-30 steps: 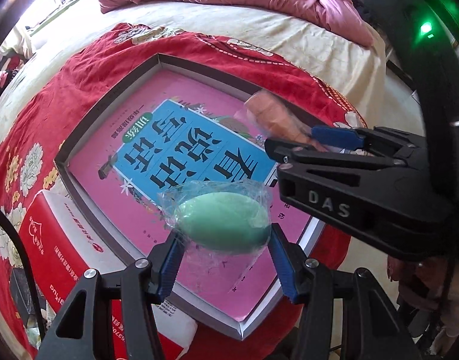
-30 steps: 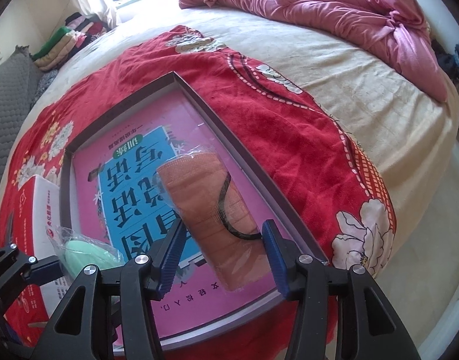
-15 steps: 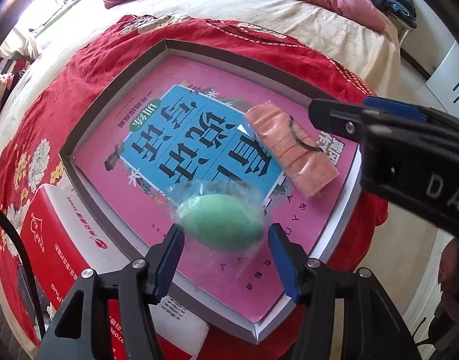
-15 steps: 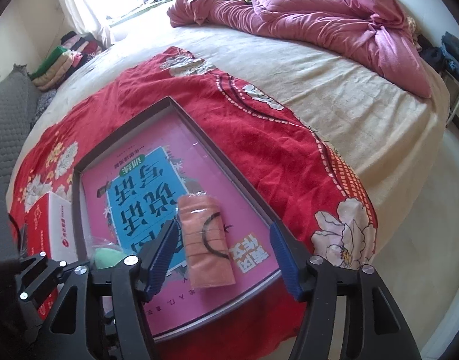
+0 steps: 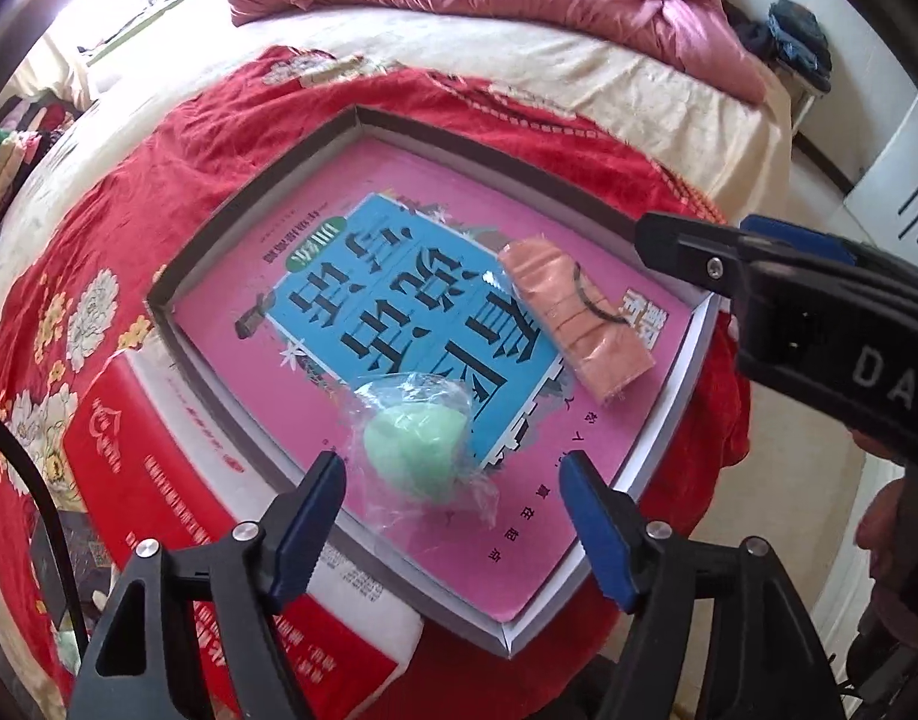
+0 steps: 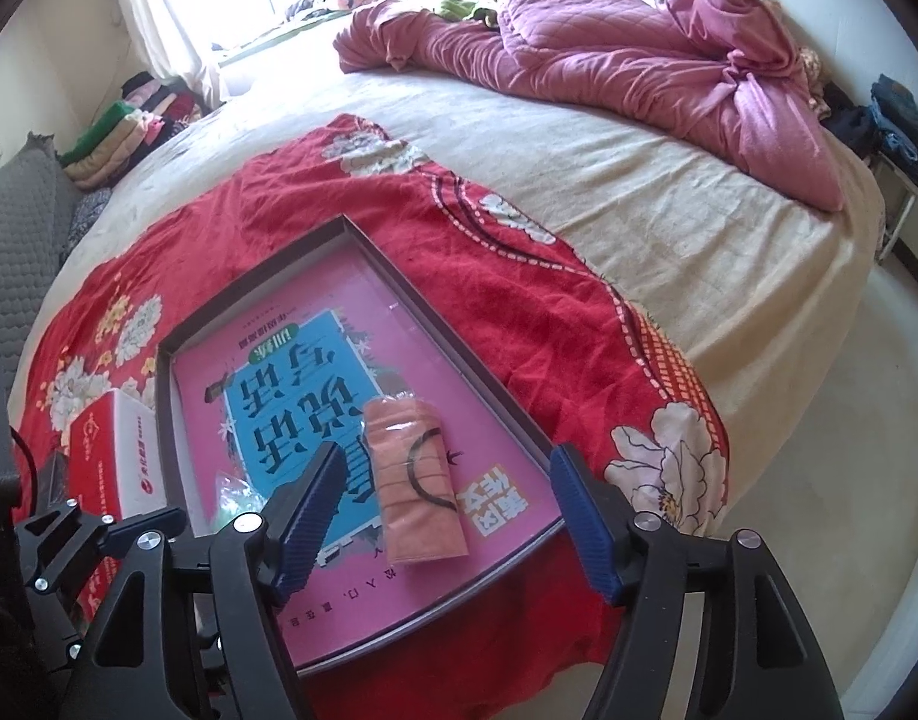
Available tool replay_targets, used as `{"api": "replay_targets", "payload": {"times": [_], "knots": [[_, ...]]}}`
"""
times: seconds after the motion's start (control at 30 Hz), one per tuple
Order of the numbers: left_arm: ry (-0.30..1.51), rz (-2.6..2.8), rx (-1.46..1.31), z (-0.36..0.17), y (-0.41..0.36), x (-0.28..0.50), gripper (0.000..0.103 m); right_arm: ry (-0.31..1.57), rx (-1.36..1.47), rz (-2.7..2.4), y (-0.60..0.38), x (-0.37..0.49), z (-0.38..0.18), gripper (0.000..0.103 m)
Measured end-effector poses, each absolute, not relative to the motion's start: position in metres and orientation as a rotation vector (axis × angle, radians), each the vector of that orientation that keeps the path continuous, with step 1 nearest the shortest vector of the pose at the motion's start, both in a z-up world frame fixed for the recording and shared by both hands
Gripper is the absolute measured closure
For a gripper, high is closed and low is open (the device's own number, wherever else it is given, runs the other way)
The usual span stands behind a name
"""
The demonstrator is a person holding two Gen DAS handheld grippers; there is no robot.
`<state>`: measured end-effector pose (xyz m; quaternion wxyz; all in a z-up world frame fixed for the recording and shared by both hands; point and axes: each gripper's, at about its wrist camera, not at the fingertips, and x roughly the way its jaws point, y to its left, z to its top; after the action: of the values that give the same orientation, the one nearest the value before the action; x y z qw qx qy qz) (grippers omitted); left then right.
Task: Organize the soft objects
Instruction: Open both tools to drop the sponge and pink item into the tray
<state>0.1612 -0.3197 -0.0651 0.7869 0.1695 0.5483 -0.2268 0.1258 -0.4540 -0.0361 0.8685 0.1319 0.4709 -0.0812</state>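
Bed covered by a red floral cloth (image 6: 519,300), with a shallow grey-rimmed cardboard tray (image 5: 267,192) lined in pink and blue print.

Inside the tray, at its 6 o'clock edge: a soft green egg-shaped sponge in crinkly clear wrap (image 5: 420,456). At 3 o'clock from the sponge, apart from it: an orange folded cloth bundle ringed by a black band (image 5: 573,324).

Left gripper (image 5: 453,516) open, jaws just widened, blue pads clear of the sponge lying loose between them. Right gripper (image 6: 444,516) likewise open, just widened, poised over the orange bundle without touching.

Both items probably light and squashy; film likely slippery, so best pinched across the sponge's middle. Bundle best taken across its short sides, near the band.
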Motion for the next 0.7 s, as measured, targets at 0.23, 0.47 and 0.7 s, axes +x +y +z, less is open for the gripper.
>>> {"api": "replay_targets", "payload": {"times": [0.23,0.47,0.7], "knots": [[1.139,-0.493,0.297,-0.045,-0.31,0.155,0.028,0.958,0.266,-0.187,-0.454,0.121,-0.022,0.029],[1.077,-0.489,0.234,-0.02,-0.296,0.149,0.027,0.941,0.237,-0.201,-0.451,0.116,-0.008,0.029],[1.04,-0.466,0.21,-0.003,-0.282,0.141,0.027,0.896,0.197,-0.231,-0.447,0.111,0.013,0.029]]}}
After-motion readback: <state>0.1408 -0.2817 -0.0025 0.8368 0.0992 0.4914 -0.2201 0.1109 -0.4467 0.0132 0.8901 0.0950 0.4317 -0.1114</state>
